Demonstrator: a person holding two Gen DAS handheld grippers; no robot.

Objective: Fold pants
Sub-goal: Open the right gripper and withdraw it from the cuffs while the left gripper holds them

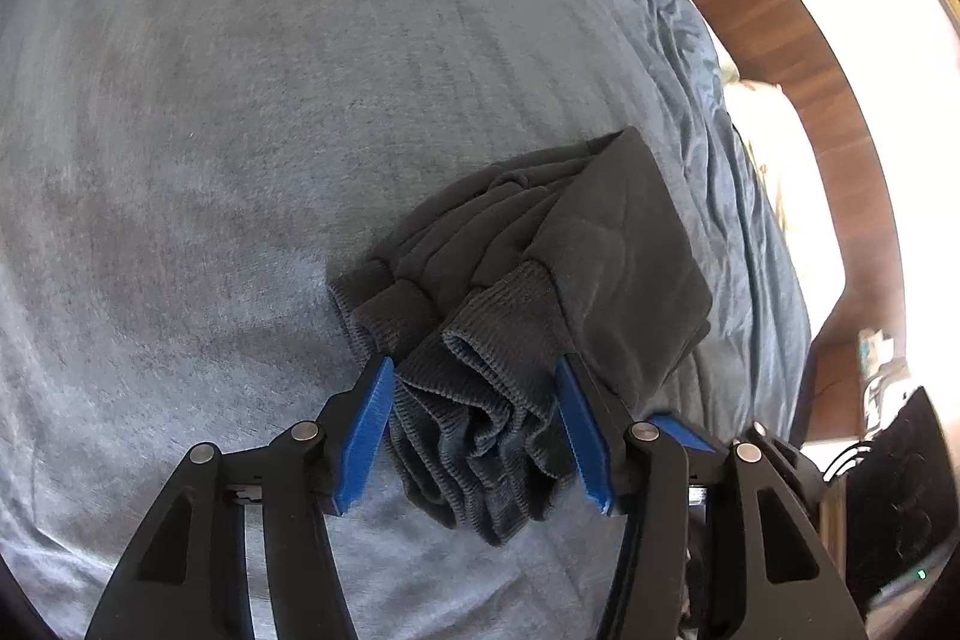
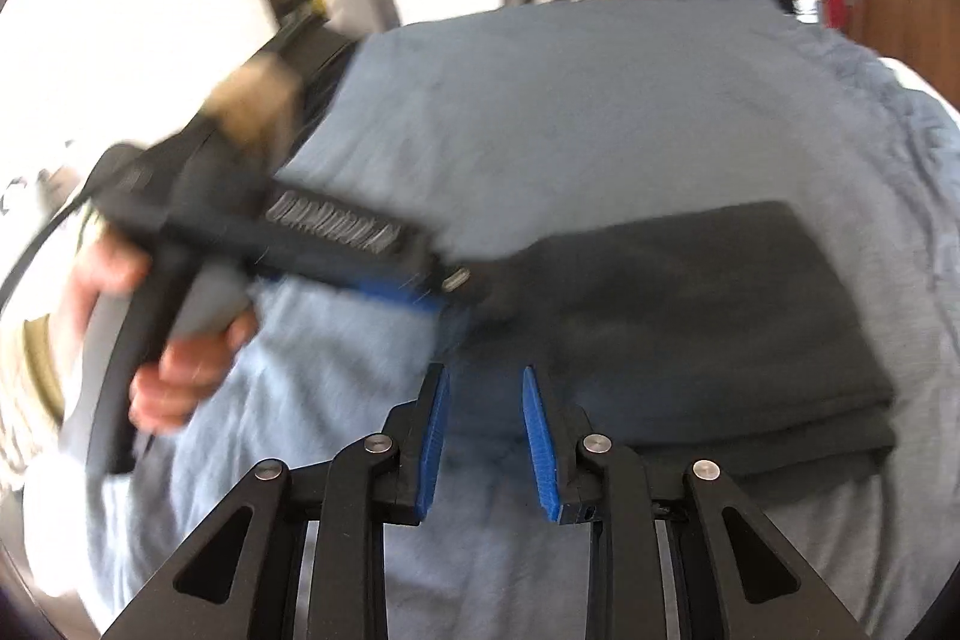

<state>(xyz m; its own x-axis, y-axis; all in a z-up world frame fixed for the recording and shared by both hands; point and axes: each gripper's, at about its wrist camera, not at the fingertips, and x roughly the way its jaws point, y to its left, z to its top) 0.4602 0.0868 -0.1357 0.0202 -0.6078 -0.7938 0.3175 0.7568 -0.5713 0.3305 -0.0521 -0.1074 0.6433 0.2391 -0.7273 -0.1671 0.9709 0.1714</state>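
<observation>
Blue-grey bedding covers the bed [image 2: 600, 100], and the dark pants [image 2: 690, 316] lie on it as a compact, nearly rectangular stack, so the folding looks largely done; only tidying the bunched cuffs seems left. The right wrist view shows that whole stack, plus the person's hand [image 2: 180, 340] holding the left hand-held gripper [image 1: 474, 424]. The left wrist view alone shows the ribbed cuffs [image 1: 480, 400] gathered between its fairly wide jaws; whether they pinch is unclear. The right hand-held gripper [image 2: 485, 436] hangs partly open, empty.
</observation>
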